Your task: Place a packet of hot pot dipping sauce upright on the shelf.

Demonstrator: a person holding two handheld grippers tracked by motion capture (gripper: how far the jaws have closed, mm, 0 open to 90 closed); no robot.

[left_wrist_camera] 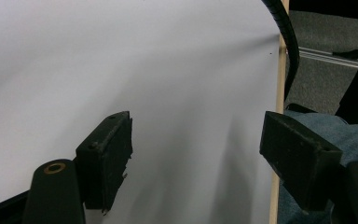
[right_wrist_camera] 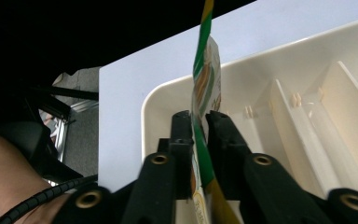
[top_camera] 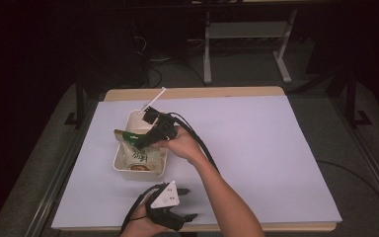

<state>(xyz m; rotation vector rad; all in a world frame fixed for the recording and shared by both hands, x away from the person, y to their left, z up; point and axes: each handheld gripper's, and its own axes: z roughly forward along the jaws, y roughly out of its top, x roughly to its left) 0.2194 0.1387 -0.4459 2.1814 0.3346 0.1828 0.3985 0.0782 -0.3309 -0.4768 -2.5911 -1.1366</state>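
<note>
The broad table (top_camera: 256,148), covered in pale lilac sheeting, carries a cream plastic bin with inner dividers (top_camera: 123,170) near its left side, seemingly the place for the green and white printed snack packet (top_camera: 137,148). The right gripper (right_wrist_camera: 199,122) holds that packet edge-on over the bin, jaws nearly closed around its thin edge, though whether they truly pinch it I cannot tell. The left gripper (left_wrist_camera: 196,154) waits near the table's front edge, jaws wide apart and empty, apparently keeping clear.
</note>
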